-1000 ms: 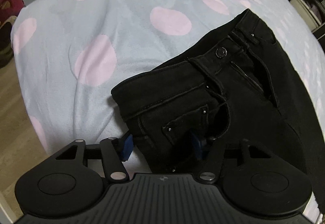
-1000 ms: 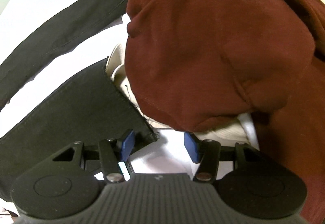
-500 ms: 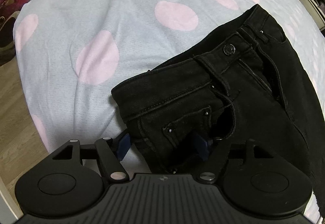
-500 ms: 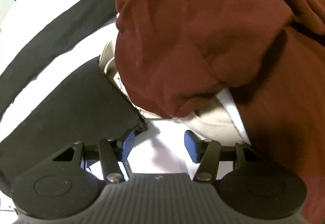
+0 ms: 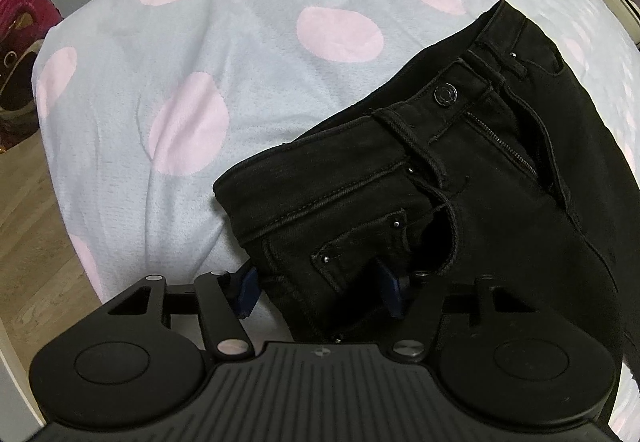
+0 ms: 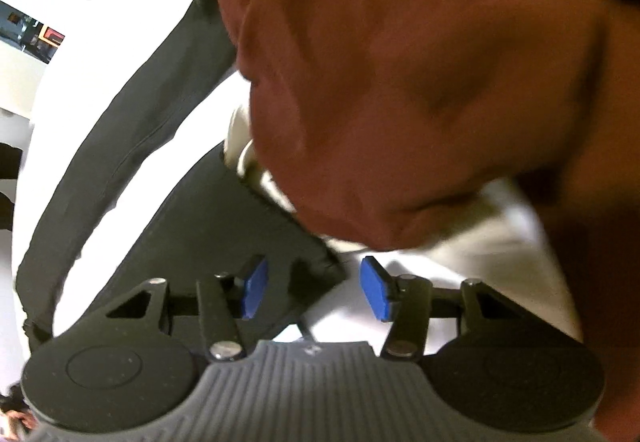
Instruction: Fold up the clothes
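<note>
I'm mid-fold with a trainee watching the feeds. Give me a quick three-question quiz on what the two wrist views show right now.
1. True or false: the left hand-held gripper has the black jeans between its fingers.
2. Multiple choice: in the right wrist view, which garment fills most of the picture? A) a dark red garment B) a yellow towel C) a striped shirt
3. Fill in: the jeans lie on a pale blue cover with ____ dots.

Key
1. True; the waist corner sits between the two blue pads.
2. A, the dark red garment; the right hand-held gripper is open over the edge of a black trouser leg.
3. Pink.
</note>
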`<state>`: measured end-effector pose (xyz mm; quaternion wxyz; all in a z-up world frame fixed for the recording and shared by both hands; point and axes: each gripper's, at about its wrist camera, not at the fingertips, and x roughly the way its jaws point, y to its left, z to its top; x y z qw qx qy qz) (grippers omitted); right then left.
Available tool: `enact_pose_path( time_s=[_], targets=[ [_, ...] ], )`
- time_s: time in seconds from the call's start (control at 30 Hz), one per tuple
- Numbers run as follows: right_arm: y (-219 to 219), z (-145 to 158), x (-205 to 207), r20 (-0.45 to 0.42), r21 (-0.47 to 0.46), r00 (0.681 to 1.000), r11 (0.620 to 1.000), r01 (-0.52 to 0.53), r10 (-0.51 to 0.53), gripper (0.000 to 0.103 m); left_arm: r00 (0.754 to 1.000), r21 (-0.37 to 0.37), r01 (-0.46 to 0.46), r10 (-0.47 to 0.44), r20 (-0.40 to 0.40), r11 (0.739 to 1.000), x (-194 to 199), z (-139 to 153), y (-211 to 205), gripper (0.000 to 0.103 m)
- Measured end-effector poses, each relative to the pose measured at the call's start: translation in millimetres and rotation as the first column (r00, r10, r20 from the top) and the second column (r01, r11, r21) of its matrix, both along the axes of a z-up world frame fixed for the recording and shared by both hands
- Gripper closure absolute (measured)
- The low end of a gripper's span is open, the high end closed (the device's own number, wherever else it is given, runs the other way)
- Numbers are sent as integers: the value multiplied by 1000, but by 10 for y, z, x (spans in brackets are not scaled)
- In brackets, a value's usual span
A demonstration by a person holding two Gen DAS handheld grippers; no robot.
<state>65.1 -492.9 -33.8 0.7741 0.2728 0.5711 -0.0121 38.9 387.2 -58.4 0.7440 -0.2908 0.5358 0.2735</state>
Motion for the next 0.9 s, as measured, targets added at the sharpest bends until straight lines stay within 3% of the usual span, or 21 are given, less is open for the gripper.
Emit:
enact_pose_path(
  time_s=[0.03, 0.1, 0.2, 0.43, 0.7, 0.83, 0.9],
  targets=[
    [33, -27, 27, -10, -1, 1000, 1000, -2, 2, 55, 1000, 0, -1, 1, 4, 1000, -6, 9, 3, 49],
    [94, -48, 83, -20, -48, 1000, 999, -15, 15, 79, 1000, -1, -6, 6, 15, 1000, -21, 34, 11, 52],
    [186, 17, 125, 3, -67, 999, 997, -33, 33, 92, 999, -4, -12, 12, 32, 1000, -43, 71, 25, 59],
    [341, 520, -46, 158, -128, 986, 991, -40, 60, 94, 997, -9, -27, 28, 71, 1000, -96, 157, 56, 84],
    [298, 1350, -578, 373, -176, 927, 984, 32, 37, 96, 984, -40, -36, 42, 171, 999, -297, 388, 107, 90],
    [131, 1525, -845, 371, -214, 929, 974, 78, 7, 96, 976, -96, -19, 39, 215, 995, -453, 471, 155, 90],
    [144, 1413, -871, 322, -239, 947, 969, 70, 11, 96, 977, -126, -12, 38, 211, 992, -507, 434, 181, 90]
  ],
)
